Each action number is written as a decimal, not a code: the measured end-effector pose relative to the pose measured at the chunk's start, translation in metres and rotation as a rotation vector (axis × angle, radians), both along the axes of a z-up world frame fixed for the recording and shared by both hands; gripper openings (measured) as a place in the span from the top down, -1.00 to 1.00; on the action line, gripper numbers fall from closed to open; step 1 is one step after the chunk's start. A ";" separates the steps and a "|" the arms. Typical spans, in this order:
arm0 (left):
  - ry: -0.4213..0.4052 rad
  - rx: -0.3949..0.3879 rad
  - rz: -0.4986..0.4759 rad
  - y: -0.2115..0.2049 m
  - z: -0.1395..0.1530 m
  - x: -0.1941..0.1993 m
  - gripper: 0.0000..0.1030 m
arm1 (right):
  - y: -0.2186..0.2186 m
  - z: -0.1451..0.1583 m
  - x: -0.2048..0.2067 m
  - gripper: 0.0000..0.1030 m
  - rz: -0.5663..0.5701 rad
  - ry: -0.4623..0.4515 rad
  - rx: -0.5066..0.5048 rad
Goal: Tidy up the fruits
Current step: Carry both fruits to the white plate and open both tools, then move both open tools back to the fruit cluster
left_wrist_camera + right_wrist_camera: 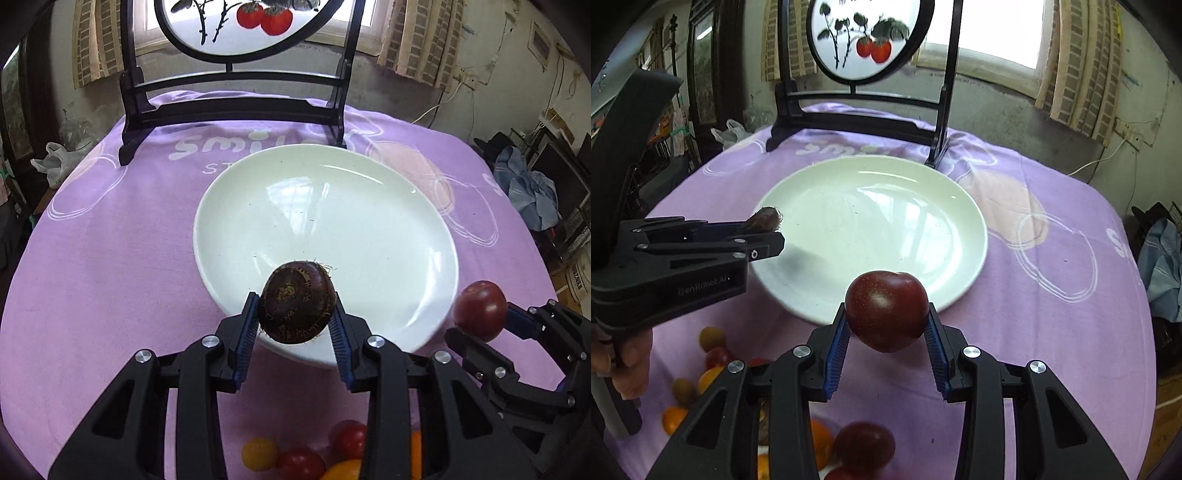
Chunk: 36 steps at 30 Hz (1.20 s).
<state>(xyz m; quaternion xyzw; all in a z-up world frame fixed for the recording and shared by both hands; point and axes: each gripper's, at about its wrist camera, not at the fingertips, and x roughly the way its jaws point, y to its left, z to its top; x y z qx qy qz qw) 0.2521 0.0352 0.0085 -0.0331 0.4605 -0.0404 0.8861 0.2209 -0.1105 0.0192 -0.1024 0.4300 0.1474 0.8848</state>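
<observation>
We find a dark brown, rough-skinned round fruit (pixel 297 302) clamped between the pads of the left gripper (pixel 295 325), held in the air above the near rim of the white plate (pixel 332 206). A dark red plum (pixel 886 311) is clamped likewise in the right gripper (pixel 886 328), just short of the plate's near edge. The plate is bare and shallow. We judge the main risk to be rolling: either fruit, let go from height, could run across the glazed surface and off onto the purple cloth (pixel 110 258) covering the bench. Both grippers approach the same rim side by side, so a collision is possible. Loose small fruits (pixel 701 369) lie near the bench edge and could be knocked off on the return reach.
</observation>
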 end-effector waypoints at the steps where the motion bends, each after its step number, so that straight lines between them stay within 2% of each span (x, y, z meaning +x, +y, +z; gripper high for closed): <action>1: 0.011 0.000 0.001 0.000 -0.005 0.005 0.29 | 0.003 -0.004 0.006 0.22 0.000 0.012 -0.008; 4: 0.037 -0.004 0.007 0.000 -0.015 0.011 0.26 | 0.009 -0.014 0.017 0.20 0.012 0.041 -0.019; 6: 0.025 -0.017 0.016 0.002 -0.015 0.011 0.04 | 0.010 -0.017 0.020 0.08 0.017 0.044 -0.018; 8: 0.011 -0.028 0.030 0.004 -0.011 0.007 -0.18 | 0.010 -0.017 0.018 0.07 0.009 0.033 -0.017; 12: 0.003 -0.051 0.037 0.007 -0.003 -0.008 -0.32 | -0.001 -0.009 0.005 0.06 -0.010 0.035 0.022; 13: -0.001 -0.058 0.040 0.007 -0.002 -0.014 -0.34 | -0.007 -0.005 -0.001 0.04 -0.015 0.033 0.033; 15: -0.017 -0.062 0.039 0.009 0.004 -0.030 -0.39 | -0.018 0.002 -0.016 -0.16 -0.028 0.020 0.055; 19: -0.073 -0.046 0.039 0.014 0.017 -0.067 -0.56 | -0.042 0.014 -0.055 -0.20 -0.041 -0.006 0.086; 21: -0.096 -0.054 0.049 0.019 0.023 -0.087 -0.66 | -0.051 0.016 -0.078 -0.31 -0.041 -0.013 0.093; 29: -0.098 -0.063 0.024 0.021 0.014 -0.164 -0.73 | -0.069 0.005 -0.153 -0.46 -0.051 -0.023 0.113; 36: -0.080 -0.045 -0.007 0.020 -0.008 -0.210 -0.77 | -0.078 -0.013 -0.191 -0.52 -0.091 0.007 0.103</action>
